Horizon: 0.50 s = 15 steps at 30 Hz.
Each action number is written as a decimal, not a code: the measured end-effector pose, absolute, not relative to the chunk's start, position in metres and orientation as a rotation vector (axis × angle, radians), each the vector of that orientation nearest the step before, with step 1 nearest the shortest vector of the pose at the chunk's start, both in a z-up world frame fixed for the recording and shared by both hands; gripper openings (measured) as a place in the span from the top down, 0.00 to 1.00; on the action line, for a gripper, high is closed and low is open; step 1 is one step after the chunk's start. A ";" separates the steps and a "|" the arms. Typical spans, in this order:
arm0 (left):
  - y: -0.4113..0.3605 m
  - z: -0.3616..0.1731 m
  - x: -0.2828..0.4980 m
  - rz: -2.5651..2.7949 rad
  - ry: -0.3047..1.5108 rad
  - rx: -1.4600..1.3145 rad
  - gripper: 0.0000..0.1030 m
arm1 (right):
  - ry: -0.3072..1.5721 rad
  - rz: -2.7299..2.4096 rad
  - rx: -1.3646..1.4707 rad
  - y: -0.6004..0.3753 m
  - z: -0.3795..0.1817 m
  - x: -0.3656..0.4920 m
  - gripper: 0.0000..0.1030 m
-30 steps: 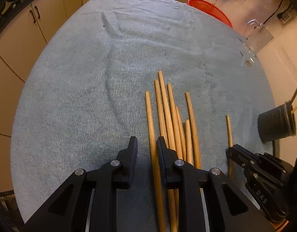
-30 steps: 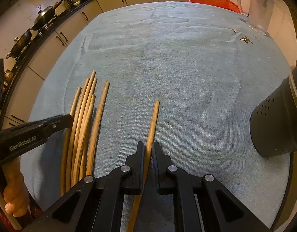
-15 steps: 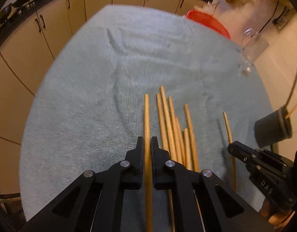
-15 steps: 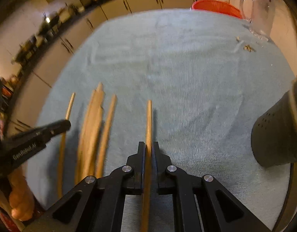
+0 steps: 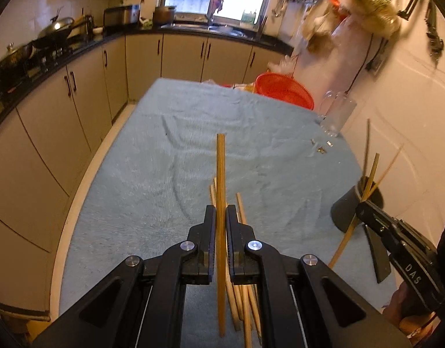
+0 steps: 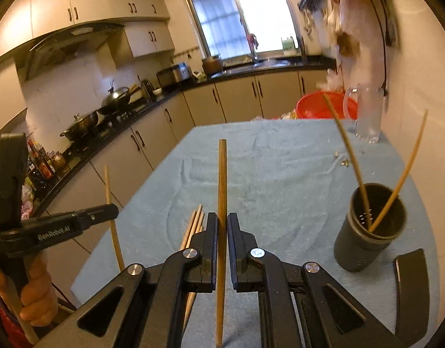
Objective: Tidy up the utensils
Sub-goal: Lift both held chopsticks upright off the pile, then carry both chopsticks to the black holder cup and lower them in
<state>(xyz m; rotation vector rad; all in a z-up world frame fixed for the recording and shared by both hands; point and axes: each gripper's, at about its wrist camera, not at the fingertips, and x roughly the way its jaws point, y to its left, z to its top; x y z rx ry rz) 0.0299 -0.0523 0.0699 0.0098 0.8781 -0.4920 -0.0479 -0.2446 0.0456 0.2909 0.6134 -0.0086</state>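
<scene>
Right gripper (image 6: 221,242): jaws clamped on chopstick (image 6: 222,179), long axis 12–6; holder (image 6: 370,232) at 3 o'clock, nearer vs. left gripper (image 5: 221,229), also clamped on its chopstick (image 5: 221,174).

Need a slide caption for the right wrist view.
Right gripper clamps one chopstick above the blue cloth, dark holder with two chopsticks alongside.

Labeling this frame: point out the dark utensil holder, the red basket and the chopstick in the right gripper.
dark utensil holder (image 6: 364,249), right wrist view, outer side wall.
red basket (image 5: 283,90), left wrist view, mesh inside.
chopstick in right gripper (image 6: 222,179), right wrist view, shaft above the jaws.
</scene>
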 end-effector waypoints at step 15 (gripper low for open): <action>-0.047 0.099 0.006 -0.499 0.814 0.018 0.94 | 0.545 -0.023 0.305 -0.252 0.065 -0.073 0.93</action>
